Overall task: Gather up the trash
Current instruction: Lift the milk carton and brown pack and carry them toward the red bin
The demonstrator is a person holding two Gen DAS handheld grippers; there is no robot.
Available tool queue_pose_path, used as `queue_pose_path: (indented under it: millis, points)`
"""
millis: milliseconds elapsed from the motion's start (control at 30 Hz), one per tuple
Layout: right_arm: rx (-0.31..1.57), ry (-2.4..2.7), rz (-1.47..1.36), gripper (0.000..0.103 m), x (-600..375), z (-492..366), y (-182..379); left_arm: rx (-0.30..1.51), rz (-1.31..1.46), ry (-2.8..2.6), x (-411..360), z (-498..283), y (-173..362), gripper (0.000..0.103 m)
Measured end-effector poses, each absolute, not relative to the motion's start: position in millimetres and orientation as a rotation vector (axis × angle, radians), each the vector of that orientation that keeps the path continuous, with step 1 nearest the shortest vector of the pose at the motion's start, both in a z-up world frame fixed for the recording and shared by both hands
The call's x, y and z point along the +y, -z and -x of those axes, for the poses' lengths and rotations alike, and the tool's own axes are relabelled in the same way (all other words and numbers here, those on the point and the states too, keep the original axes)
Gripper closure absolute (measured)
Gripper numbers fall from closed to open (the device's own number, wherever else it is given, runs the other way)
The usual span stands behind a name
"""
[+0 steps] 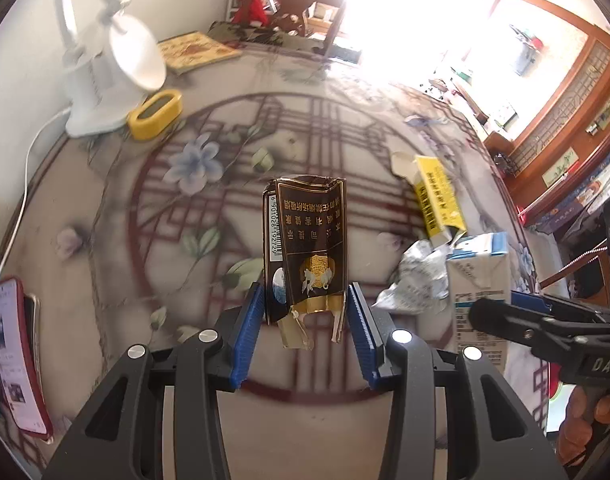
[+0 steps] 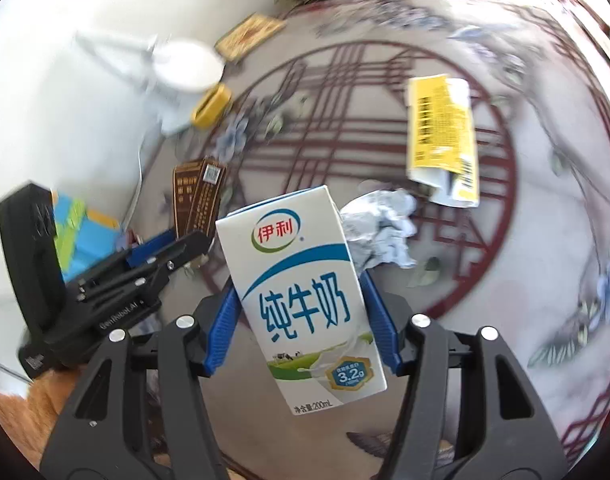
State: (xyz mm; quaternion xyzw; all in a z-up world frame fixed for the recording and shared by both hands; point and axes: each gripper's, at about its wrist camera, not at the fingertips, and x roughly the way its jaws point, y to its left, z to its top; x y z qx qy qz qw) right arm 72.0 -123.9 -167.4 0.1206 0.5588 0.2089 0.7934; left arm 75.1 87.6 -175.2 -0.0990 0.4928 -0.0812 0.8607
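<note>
Tongs both loaded: my left gripper point(image 1: 305, 320) pinches the flattened cigarette pack point(image 1: 305, 248), right gripper point(image 2: 301, 320) clamps the milk carton point(image 2: 305, 300), both up off the table point(image 1: 105, 208). I'd keep squeezing steady; foil wad point(image 2: 379, 228), yellow box point(image 2: 441, 136) remain.

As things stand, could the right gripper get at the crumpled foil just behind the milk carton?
Probably not yet: the right gripper is shut on the milk carton, which fills its jaws and stands in front of the crumpled foil. Otherwise the foil lies unobstructed on the table.

Home: floral tablecloth point(image 1: 209, 168), desk lamp point(image 1: 105, 76)
</note>
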Motion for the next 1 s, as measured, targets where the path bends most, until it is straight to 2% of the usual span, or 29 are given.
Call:
queue_pose_path:
  millis: [500,1000]
  points:
    - [0.984,-0.368,-0.403,0.046,-203.5,-49.8,112.6,0.925,0.096,0.255,20.0,-87.1,117.5,0.063]
    - [0.891,-0.342,-0.474,0.046,-255.3,-28.7,93.2,0.884,0.033,0.295,-31.4,-71.6,93.2,0.063]
